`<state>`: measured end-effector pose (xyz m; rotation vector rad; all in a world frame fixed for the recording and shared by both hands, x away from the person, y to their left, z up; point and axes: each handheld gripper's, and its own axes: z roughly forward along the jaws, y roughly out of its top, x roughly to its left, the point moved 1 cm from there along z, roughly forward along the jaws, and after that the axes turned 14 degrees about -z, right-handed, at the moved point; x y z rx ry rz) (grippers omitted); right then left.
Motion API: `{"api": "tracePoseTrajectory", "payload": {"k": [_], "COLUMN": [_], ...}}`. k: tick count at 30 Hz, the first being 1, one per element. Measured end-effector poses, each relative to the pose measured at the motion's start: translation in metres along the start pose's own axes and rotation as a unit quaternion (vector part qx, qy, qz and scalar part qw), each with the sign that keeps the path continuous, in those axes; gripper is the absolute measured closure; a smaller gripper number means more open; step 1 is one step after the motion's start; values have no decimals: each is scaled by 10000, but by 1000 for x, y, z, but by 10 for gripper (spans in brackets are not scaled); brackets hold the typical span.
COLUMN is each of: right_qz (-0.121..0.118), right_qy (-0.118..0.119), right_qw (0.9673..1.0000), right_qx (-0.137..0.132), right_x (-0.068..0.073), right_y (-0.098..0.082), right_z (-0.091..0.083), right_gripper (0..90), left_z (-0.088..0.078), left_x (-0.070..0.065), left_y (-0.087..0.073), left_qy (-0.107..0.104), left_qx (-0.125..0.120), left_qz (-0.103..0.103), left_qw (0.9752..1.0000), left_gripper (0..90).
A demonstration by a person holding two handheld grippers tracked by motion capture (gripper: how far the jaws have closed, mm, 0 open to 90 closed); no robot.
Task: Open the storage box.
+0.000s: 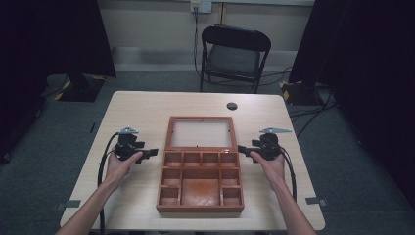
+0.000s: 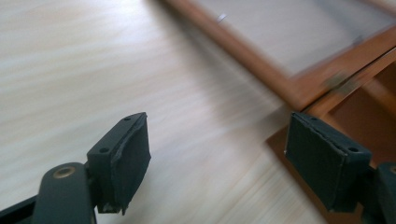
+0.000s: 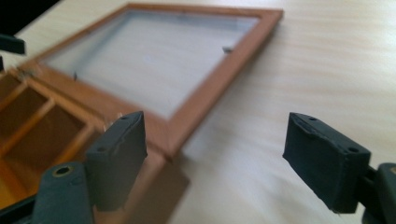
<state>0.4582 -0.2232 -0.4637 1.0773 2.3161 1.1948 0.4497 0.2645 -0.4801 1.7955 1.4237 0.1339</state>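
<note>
High view: wooden box [image 1: 200, 181] mid-table, glazed lid [image 1: 200, 133] folded flat behind it. Left gripper [image 1: 150, 153] just left of box, right gripper [image 1: 243, 151] just right; both jaws apart, holding nothing.

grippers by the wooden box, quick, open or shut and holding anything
left gripper: open, nothing between its jaws, beside the wooden box.
right gripper: open, nothing between its jaws, on the box's other side.
</note>
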Motion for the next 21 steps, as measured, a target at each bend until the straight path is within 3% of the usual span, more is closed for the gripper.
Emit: {"api": "tracePoseTrajectory", "payload": {"k": [2,3,6,7,8,10,11,13,14,15,18,21], "right_qz": [-8,-8,-124,-124,-119,-100,-130,-184,-356,-416,-415,-474], "right_qy": [-148,-148,-537,-537,-675,-782,-829,-908,-1111,-1220,-1297,-1336], "right_qw": [9997,9997,9973,9973,9962,9950,9940,9925,9884,9866,9873,9878], "right_qx": [176,176,490,490,542,605,699,795,977,1004,816,649], "right_x": [-1,-1,-2,-2,-3,-5,-5,-5,-6,-6,-7,-6], "right_y": [-16,-16,-39,-39,-51,-60,-63,-66,-70,-72,-75,-78], "right_z": [-16,-16,-35,-35,-41,-42,-41,-40,-36,-34,-33,-33], "right_gripper": [160,160,166,166,167,164,159,157,140,129,124,119], "left_z": [-8,-8,-15,-15,-15,-14,-11,-11,-10,-10,-8,-7], "left_x": [10,10,20,20,21,23,22,22,25,25,23,22], "left_y": [-9,-9,-21,-21,-26,-28,-31,-33,-37,-37,-39,-39], "left_qy": [269,269,564,564,792,868,963,950,924,924,966,1001], "left_qx": [102,102,140,140,217,286,111,24,-178,-178,-323,-297], "left_qz": [86,86,221,221,389,501,618,609,697,697,546,536], "left_qw": [9995,9995,9981,9981,9959,9946,9934,9936,9931,9931,9933,9931], "left_gripper": [214,214,214,214,214,205,197,184,159,144,142,124]}}
